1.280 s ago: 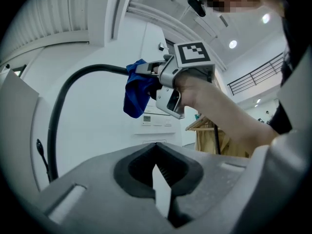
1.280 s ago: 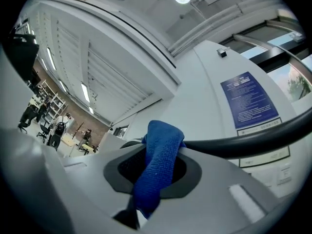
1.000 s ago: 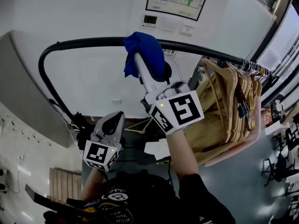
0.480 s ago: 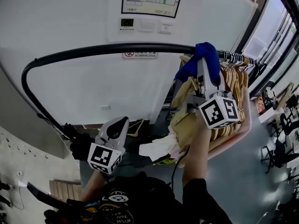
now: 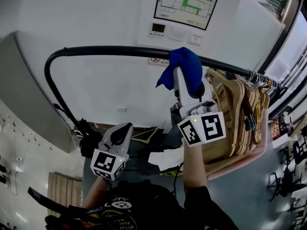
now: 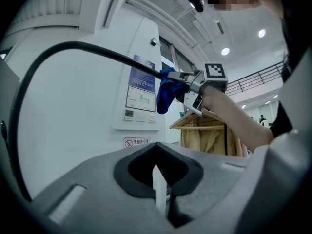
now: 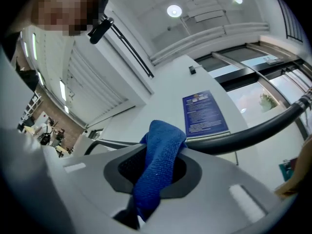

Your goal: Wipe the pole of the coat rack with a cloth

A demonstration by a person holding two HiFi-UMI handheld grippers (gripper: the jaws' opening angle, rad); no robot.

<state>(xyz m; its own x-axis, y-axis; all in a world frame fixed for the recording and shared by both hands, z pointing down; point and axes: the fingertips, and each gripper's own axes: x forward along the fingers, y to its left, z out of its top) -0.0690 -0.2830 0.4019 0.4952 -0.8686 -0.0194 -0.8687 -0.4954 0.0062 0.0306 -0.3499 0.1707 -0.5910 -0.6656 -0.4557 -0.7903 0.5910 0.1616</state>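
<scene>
The right gripper, jaws clamped on the crumpled blue cloth, has drawn back along the curved black metal pole from the wooden hangers, so the wipe seems to run to and fro over the top bar. Half a second ago the cloth sat against those hangers; the left gripper hangs low as before, jaws together on nothing

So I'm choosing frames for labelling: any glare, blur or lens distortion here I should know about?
Head view: evenly lit, pole sharp, though the wide lens curves the window frames at right. Left gripper view: dark rounded corners, its own jaws near and soft, ceiling spots glaring. Right gripper view: blue cloth crisp, ceiling lamp blown out.
</scene>
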